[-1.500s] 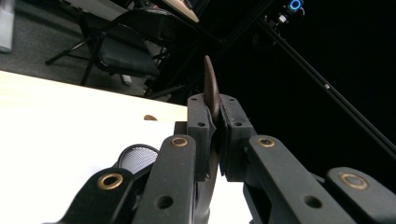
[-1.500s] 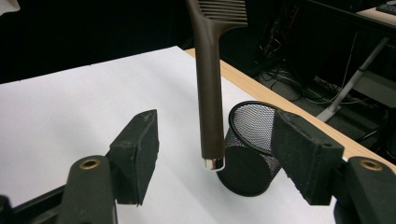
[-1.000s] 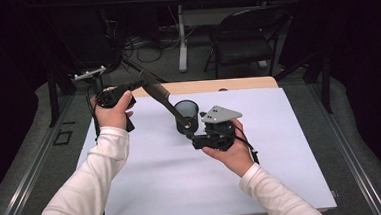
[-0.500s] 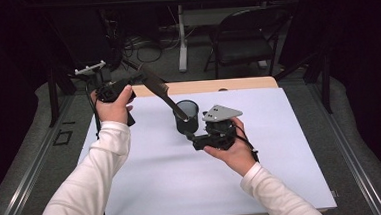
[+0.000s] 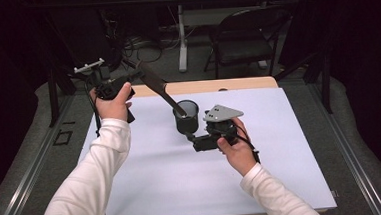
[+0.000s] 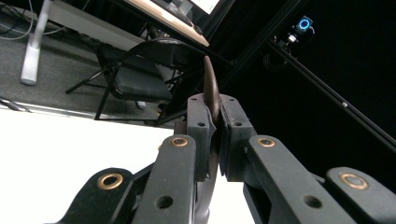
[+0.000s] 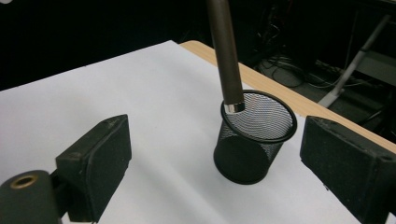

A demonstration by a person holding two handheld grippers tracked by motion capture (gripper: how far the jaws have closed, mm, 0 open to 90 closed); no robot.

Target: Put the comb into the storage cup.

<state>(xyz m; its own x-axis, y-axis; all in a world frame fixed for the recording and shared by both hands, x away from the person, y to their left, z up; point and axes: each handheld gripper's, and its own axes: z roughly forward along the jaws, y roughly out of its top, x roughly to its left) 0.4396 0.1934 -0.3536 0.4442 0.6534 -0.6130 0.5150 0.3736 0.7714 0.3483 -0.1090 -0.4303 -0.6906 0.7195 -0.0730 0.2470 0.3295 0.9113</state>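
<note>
Mesh cup (image 5: pixel 186 116) stood on table (image 5: pixel 291 146), near far edge. Tool handle (image 5: pixel 157 85) slanted from left into cup. Right gripper (image 5: pixel 191 135) just before cup; chair (image 5: pixel 244 39) behind table.

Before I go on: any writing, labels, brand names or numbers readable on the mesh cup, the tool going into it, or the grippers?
None. The mesh cup, the dark tool held by the left gripper and the right gripper carry no readable text. A screen at the top of the left gripper view is too small to read.
</note>
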